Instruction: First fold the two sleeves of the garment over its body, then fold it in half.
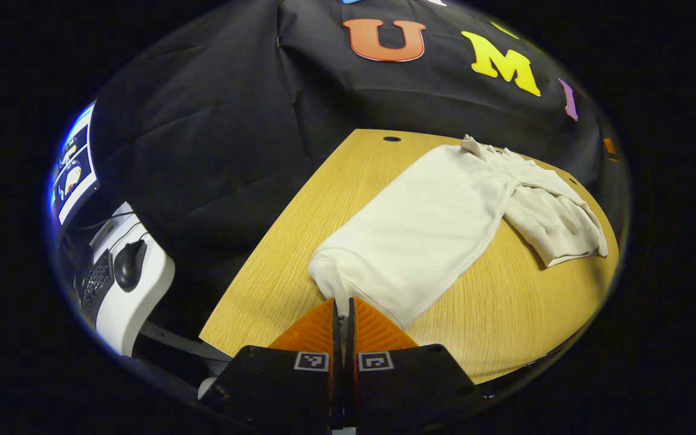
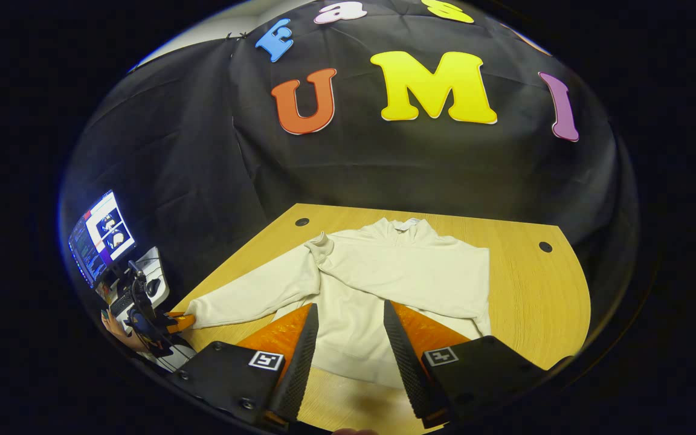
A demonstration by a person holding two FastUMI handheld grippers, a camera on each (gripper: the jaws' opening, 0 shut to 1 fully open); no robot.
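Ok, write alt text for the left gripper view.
The left gripper's orange ribbed tongs are shut on the cuff of a cream long-sleeved sweatshirt lying on a light wooden table. A black computer mouse sits on a white stand at left.

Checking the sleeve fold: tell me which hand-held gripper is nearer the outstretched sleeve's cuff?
Left. The left hand-held gripper is shut on the cuff; the right hand-held gripper hovers open over the garment's hem.

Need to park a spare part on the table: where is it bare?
Bare wood on the table: the strip right of the cream garment, and the far edge behind its collar. Near edge is crowded: the right gripper hangs open over the hem, and the left gripper is shut on the outstretched sleeve's cuff.
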